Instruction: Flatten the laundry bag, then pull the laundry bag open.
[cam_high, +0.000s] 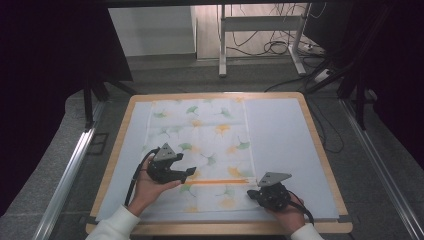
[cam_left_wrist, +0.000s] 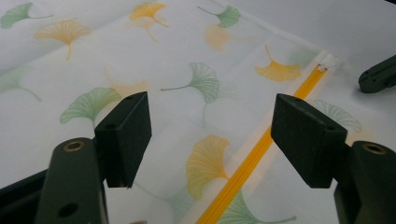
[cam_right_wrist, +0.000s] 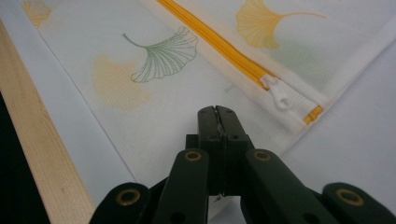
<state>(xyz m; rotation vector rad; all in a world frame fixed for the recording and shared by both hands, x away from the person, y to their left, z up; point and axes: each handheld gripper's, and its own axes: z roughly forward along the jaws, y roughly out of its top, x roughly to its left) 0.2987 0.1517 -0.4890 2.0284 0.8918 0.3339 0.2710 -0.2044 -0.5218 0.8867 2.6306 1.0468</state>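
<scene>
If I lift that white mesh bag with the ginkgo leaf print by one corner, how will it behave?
The white mesh bag with ginkgo leaf print lies flat and thin, so it would probably droop limply. It looks light. The yellow zipper may stiffen that one line slightly.

White mesh bag (cam_high: 200, 145) printed with green and yellow ginkgo leaves; orange-yellow zipper (cam_high: 220, 182), white pull (cam_right_wrist: 280, 97); black grippers

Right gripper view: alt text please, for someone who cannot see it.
The right gripper rests with its jaws shut on the near edge of a white mesh bag printed with ginkgo leaves. Just beyond, a white zipper pull sits near the end of the bag's yellow zipper; a wooden table edge runs at left.
</scene>
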